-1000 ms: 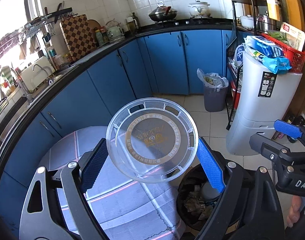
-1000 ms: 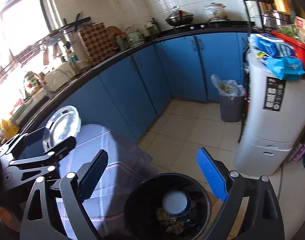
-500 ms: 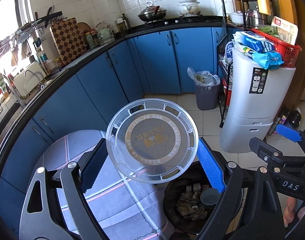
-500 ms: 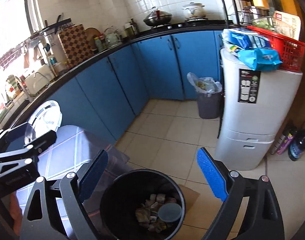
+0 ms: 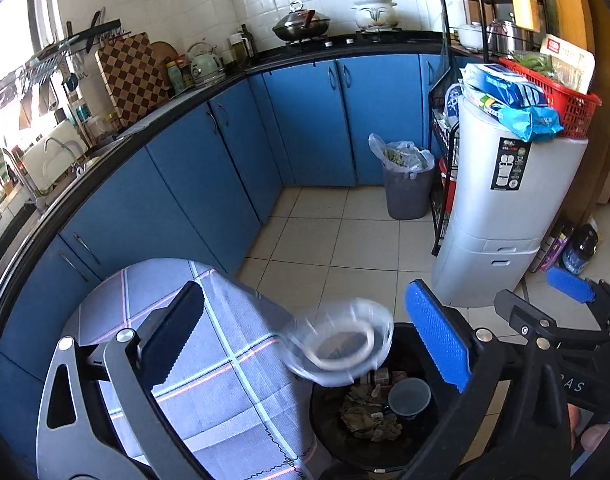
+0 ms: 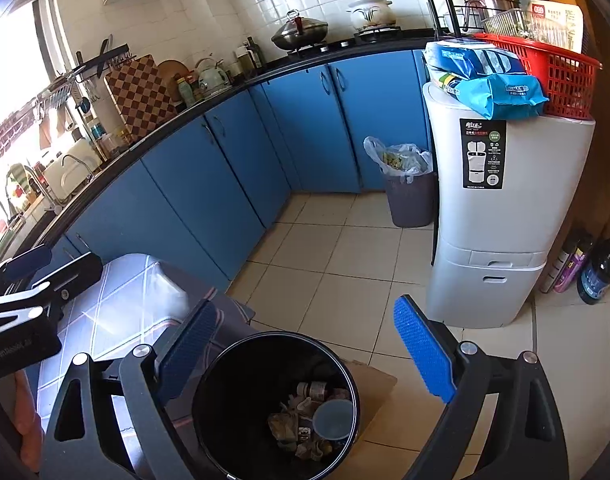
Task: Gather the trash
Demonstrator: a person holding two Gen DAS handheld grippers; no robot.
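Clear lid (image 5: 339, 346) is motion-blurred over the black bin (image 5: 325, 420)

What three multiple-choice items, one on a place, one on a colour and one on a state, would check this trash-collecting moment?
1. Where is the clear plastic lid?
A. clamped between the left fingers
B. loose and blurred, over the rim of the black bin
C. lying on the checked tablecloth

2. What colour are the kitchen cabinet doors?
A. blue
B. white
C. red

3. How does the left gripper stand?
A. shut on the lid
B. shut on nothing
C. open, holding nothing

Answers:
1 B: the lid shows motion-smeared past the fingers, above the bin's mouth.
2 A: every door along the counter is blue.
3 C: its jaws stand wide apart, with the lid touching neither.
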